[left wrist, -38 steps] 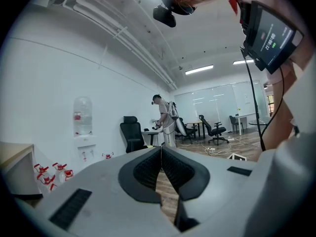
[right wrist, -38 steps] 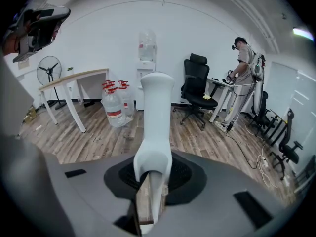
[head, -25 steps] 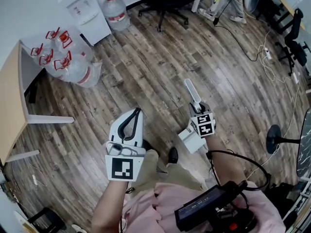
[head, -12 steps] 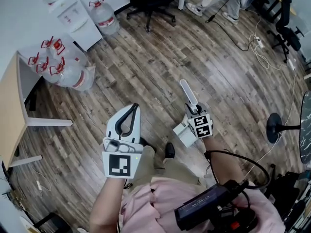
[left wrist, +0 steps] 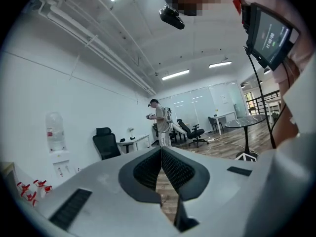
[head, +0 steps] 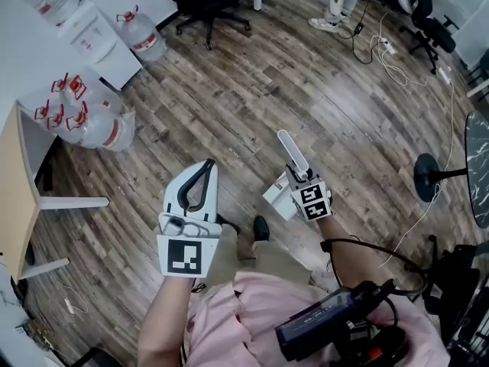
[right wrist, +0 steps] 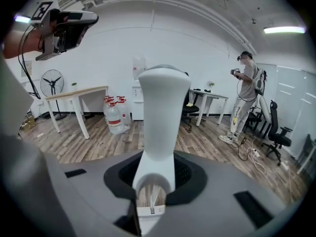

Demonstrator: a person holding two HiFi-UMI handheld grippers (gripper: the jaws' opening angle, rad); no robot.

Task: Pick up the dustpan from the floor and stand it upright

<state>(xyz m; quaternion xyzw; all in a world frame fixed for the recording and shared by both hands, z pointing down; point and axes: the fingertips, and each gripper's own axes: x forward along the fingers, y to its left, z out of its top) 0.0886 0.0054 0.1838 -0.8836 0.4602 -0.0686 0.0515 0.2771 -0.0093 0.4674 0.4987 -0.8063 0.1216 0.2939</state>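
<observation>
the right gripper clenches its fingers on the white dustpan handle, above the floor; left of the dustpan, the left gripper has its fingers pressed together, empty.

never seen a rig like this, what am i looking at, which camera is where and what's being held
No robot here: a person holds the left hand-held gripper and the right hand-held gripper, one per hand. The head view looks down at the wooden floor, with water bottles and a table on the left. Each gripper view comes from a camera riding on that tool. The left one is shut on nothing. The right one is shut on the handle of the white dustpan, held above the floor.
</observation>
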